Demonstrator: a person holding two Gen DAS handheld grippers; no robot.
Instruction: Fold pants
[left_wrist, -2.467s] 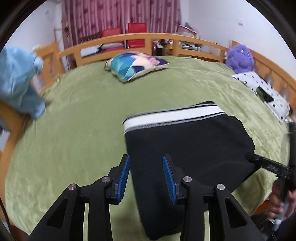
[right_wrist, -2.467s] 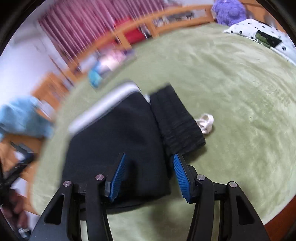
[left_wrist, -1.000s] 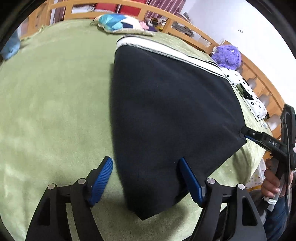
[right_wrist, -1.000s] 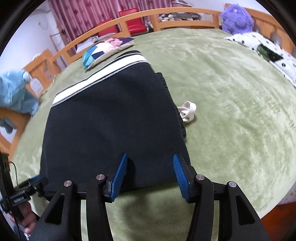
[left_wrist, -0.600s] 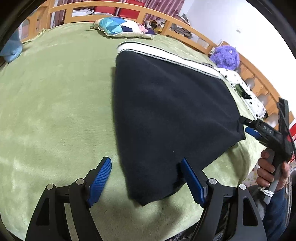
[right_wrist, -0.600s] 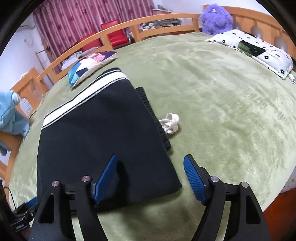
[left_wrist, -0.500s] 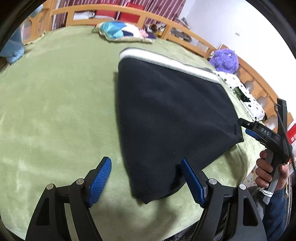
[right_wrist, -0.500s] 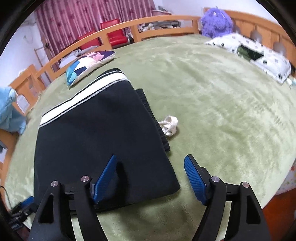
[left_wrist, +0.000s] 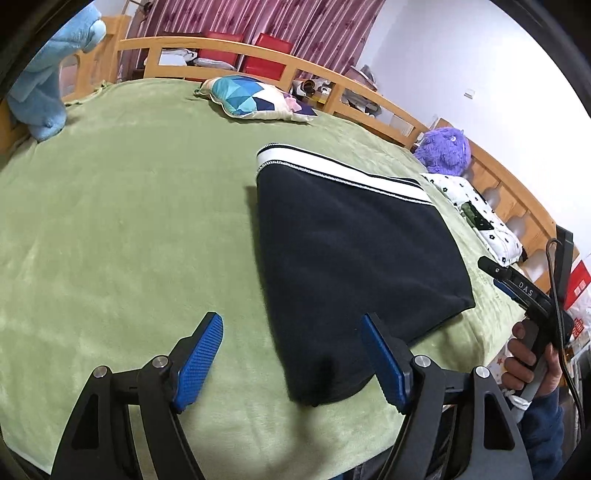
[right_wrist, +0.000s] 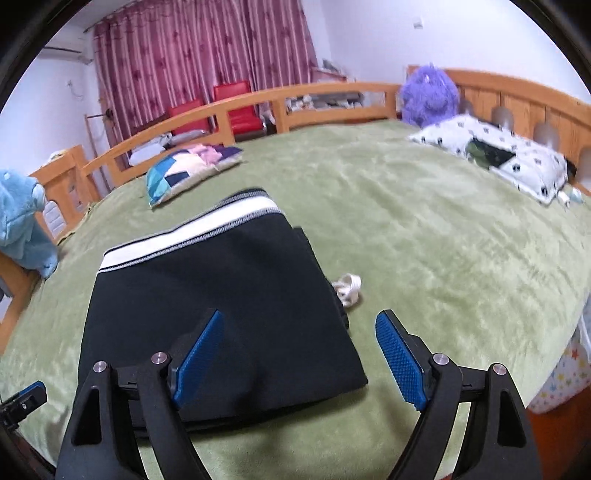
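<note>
Folded black fleece pants with a white-and-black striped waistband (left_wrist: 351, 251) lie flat on the green plush blanket (left_wrist: 129, 221) covering the wooden-railed bed (right_wrist: 332, 92), near its front edge, waistband at the far side. White drawstring (right_wrist: 347, 288) pokes out at the pants' right edge, touching the blanket. Left gripper with black arms and blue ribbed pads (left_wrist: 291, 362) hangs over the pants' near left corner, jaws spread wide, pads clear of the cloth, nothing grasped. Right gripper, same build (right_wrist: 295, 354), hovers over the near right corner, jaws opening, fabric below them but not pinched. Left view shows the person's hand (left_wrist: 532, 362) on the right gripper's handle; white lettering "DAS" readable on its black body. No other legible text. Around: geometric blue patchwork pillow (left_wrist: 255, 99), purple fuzzy plush toy (right_wrist: 428, 92), white paw-print pillow (right_wrist: 498, 155), light blue plush toy (right_wrist: 22, 229), two red chairs (right_wrist: 210, 107), maroon curtains (right_wrist: 207, 51).
</note>
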